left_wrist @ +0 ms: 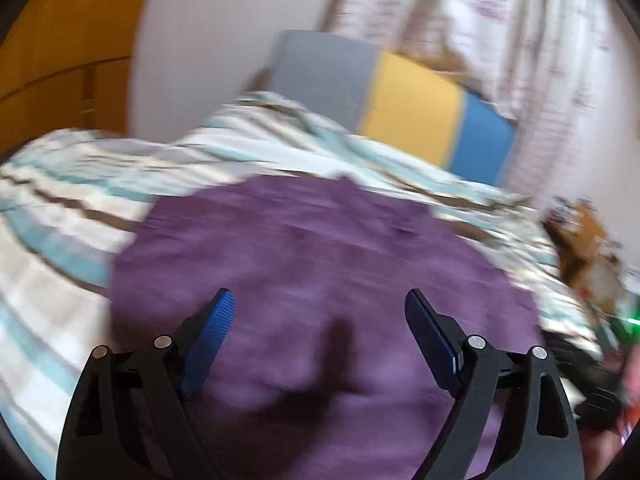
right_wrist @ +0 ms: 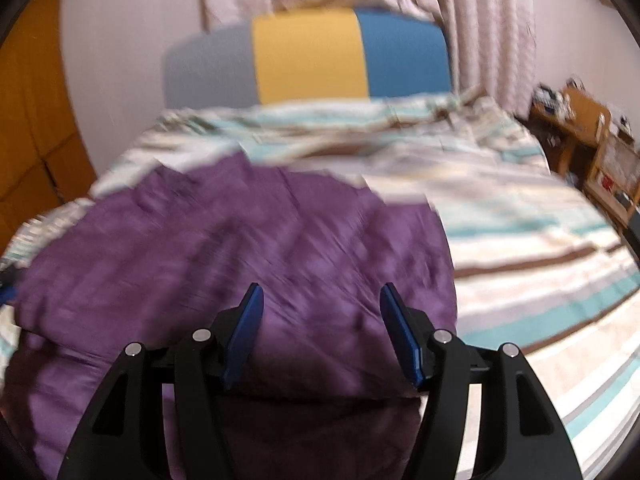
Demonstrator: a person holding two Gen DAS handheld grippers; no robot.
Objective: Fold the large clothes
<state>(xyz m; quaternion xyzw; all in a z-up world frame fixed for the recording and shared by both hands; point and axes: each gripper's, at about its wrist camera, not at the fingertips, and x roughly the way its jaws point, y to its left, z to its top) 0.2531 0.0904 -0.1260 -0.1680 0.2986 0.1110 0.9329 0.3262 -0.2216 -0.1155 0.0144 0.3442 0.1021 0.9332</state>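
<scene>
A purple cloth [left_wrist: 320,264] lies spread on the bed [right_wrist: 520,216], on a striped sheet [left_wrist: 60,216]; it has many wrinkles. The left hand-held gripper [left_wrist: 320,308] hangs over the cloth with its blue fingers [left_wrist: 220,320] wide apart; nothing is between them. The right hand-held gripper [right_wrist: 322,300] is over the cloth too; its fingers stand apart and hold nothing. A grey, yellow and blue headboard [right_wrist: 308,56] stands behind; curtains [right_wrist: 480,20] hang past it.

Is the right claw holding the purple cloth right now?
No, in the right wrist view the right claw stands open above the purple cloth, with nothing pinched between its blue fingers.
</scene>
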